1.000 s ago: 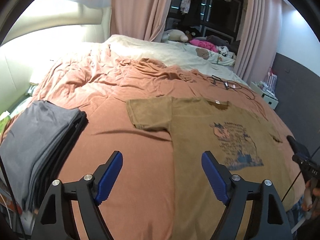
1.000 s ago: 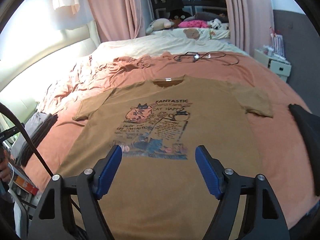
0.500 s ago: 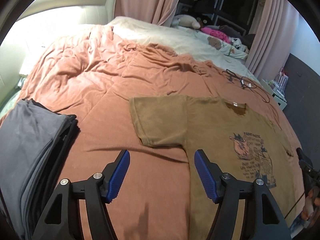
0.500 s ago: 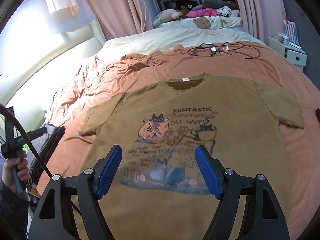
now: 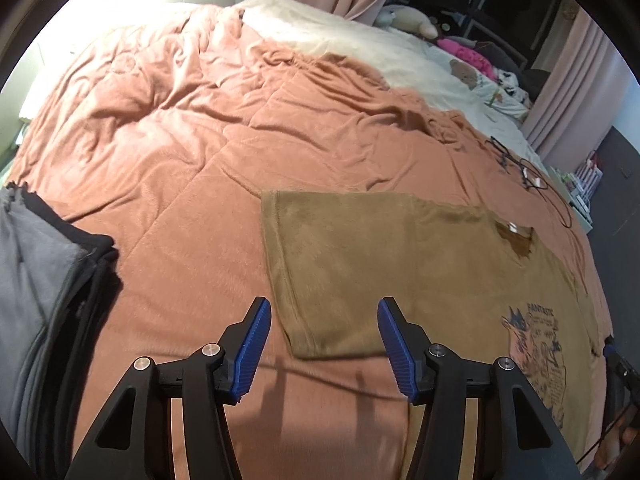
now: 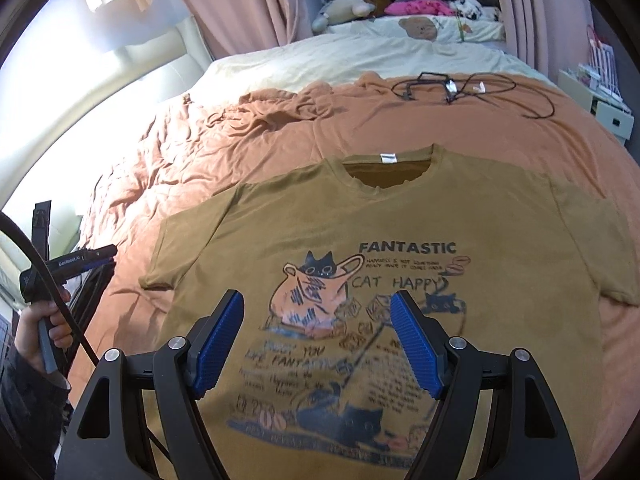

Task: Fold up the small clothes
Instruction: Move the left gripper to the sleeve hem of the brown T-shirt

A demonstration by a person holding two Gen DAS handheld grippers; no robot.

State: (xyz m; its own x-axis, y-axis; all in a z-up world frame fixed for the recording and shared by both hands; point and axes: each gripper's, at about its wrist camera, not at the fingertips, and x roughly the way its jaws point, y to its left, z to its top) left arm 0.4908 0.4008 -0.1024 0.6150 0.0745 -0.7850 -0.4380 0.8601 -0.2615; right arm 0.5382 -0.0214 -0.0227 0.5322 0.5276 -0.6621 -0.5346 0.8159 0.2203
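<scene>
— How is the left hand-held gripper [image 5: 322,344] seen?

— Its blue-padded jaws are held wide apart and nothing is gripped between them. It is poised above the near end of the T-shirt's left sleeve [image 5: 340,264], whose hem corner is framed between the pads. Whether the cloth is touched cannot be told.

— And the right hand-held gripper [image 6: 318,340]?

— It is likewise spread wide and nothing is held. It is hung over the chest print [image 6: 360,320] of the brown T-shirt [image 6: 400,216], where a cat in a sack and the words "FANTASTIC" and "CAT HAPPY" are read.

— Where is the shirt laid?

— It is spread flat, front side up, on the salmon-coloured duvet [image 5: 180,140] of the bed, with the collar [image 6: 388,172] turned to the far side and both sleeves laid out to the sides. A white label is seen inside the neck.

— What is found around it?

— To the left, at the near edge of the bed, a stack of folded grey and black garments [image 5: 44,280] is seen, well apart from the shirt. Beyond the collar, a tangle of black cables [image 6: 472,88] is left on the duvet. Farther off, a cream blanket [image 6: 340,56] and plush toys [image 6: 348,10] are seen before pink curtains [image 6: 240,4]. At the left border of the right wrist view, the other gripper's handle is clasped by a hand [image 6: 40,328].
</scene>
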